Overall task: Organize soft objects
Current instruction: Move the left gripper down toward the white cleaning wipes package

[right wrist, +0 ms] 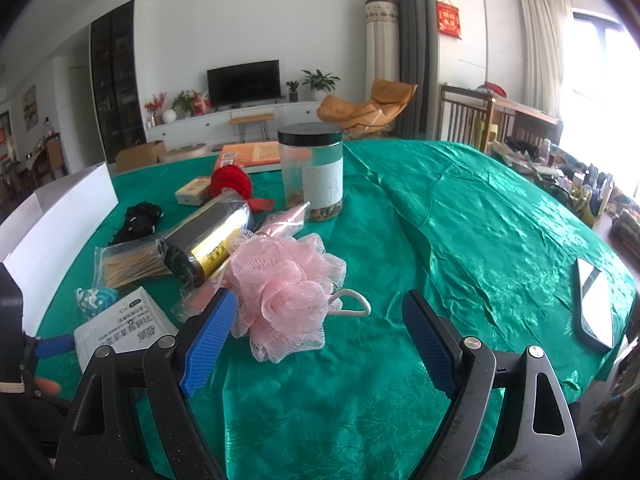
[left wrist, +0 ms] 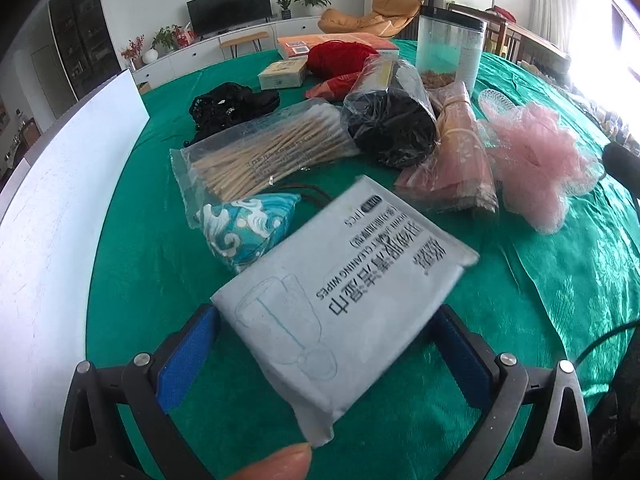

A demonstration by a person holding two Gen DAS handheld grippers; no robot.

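Note:
A grey pack of cleaning wipes (left wrist: 340,304) sits tilted between the blue pads of my left gripper (left wrist: 328,344), which grips it above the green tablecloth (left wrist: 540,320). The pack also shows in the right wrist view (right wrist: 120,332). My right gripper (right wrist: 320,340) is open and empty, just in front of a pink mesh bath pouf (right wrist: 284,284), which also shows in the left wrist view (left wrist: 536,160). A blue wave-patterned pouch (left wrist: 240,232) lies just beyond the pack.
A white box (left wrist: 60,208) stands at the left. Behind lie a bag of cotton swabs (left wrist: 260,148), a black roll in plastic (left wrist: 392,120), a pink wrapped bundle (left wrist: 456,156), black fabric (left wrist: 228,104), red yarn (left wrist: 336,56) and a clear jar (right wrist: 312,172). A mirror (right wrist: 596,308) lies right.

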